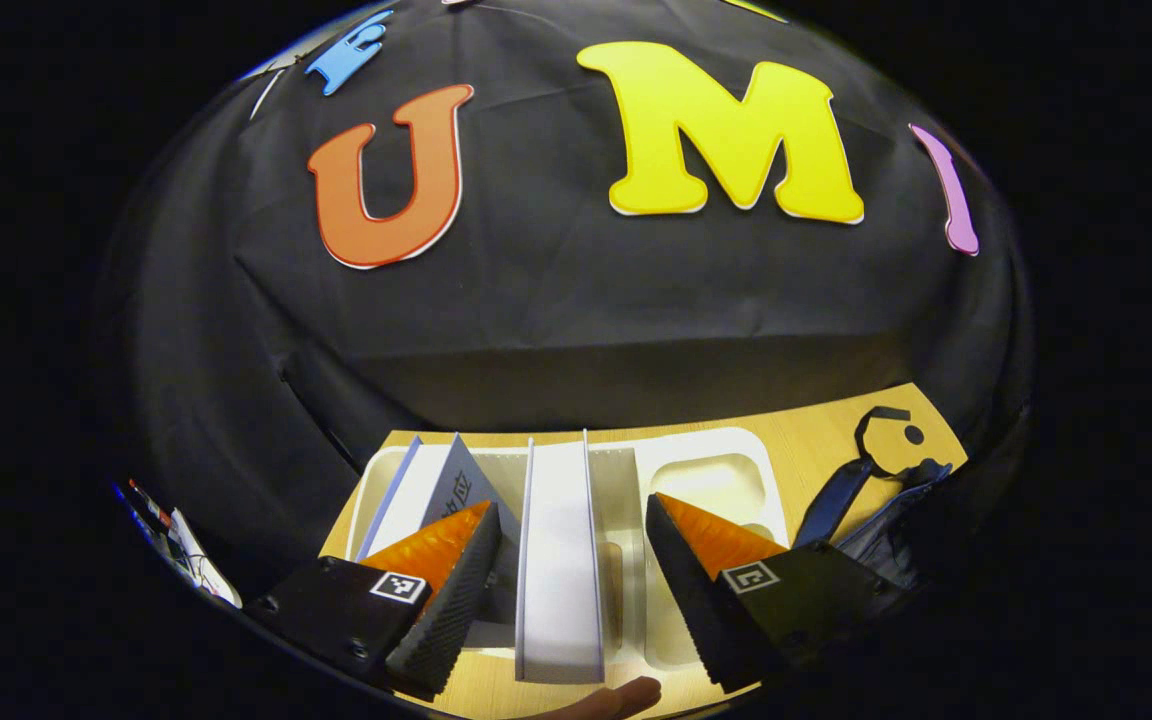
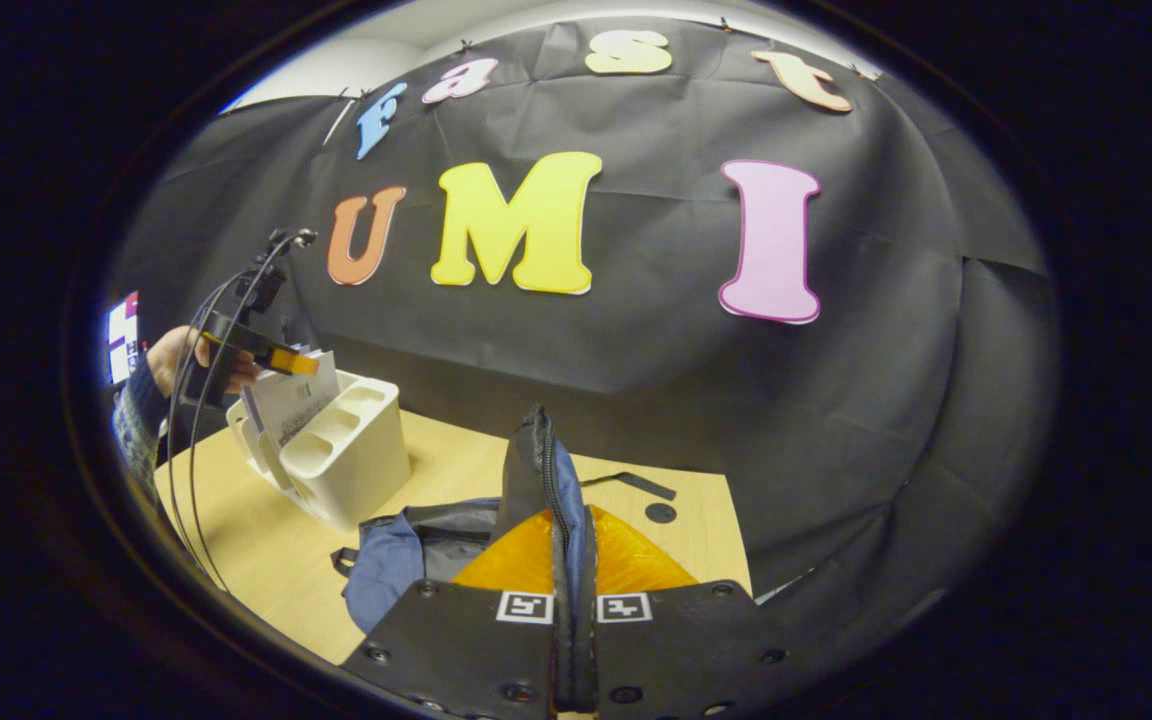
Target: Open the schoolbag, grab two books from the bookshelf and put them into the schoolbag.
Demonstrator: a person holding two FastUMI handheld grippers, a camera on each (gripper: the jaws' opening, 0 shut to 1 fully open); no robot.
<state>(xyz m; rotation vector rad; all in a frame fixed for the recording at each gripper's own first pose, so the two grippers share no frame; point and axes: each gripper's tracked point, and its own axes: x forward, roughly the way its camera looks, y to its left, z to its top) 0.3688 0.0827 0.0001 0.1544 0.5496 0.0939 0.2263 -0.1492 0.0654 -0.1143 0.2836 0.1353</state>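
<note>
Looking down over the white bookshelf (image 1: 706, 480), I see the book (image 1: 558, 560) I'm after standing upright in its middle slot, spine edge toward me, with a second book (image 1: 436, 485) leaning in the slot to its left. My left tongs (image 1: 568, 585) are spread wide, one finger on either side of the upright book and neither pad touching it, so they hold nothing. In the right gripper view the same tongs (image 2: 286, 362), and the hand (image 2: 176, 362) carrying them, hover at the top of the bookshelf (image 2: 361, 450) on the far left of the table (image 2: 246, 540). The schoolbag (image 2: 406, 550) lies on the table nearer the middle, just right of the shelf; my right tongs (image 2: 571, 560) are pinched tight on a raised flap of it along the zipper, lifting that edge up. I judge the bag to be held open and the first book pick to be the step in hand, with no book in the bag that I can see. Next I'd need to close the left fingers squarely on the upright book, lift it straight up clear of the dividers, and carry it right to the opening while the right side keeps the flap raised.
</note>
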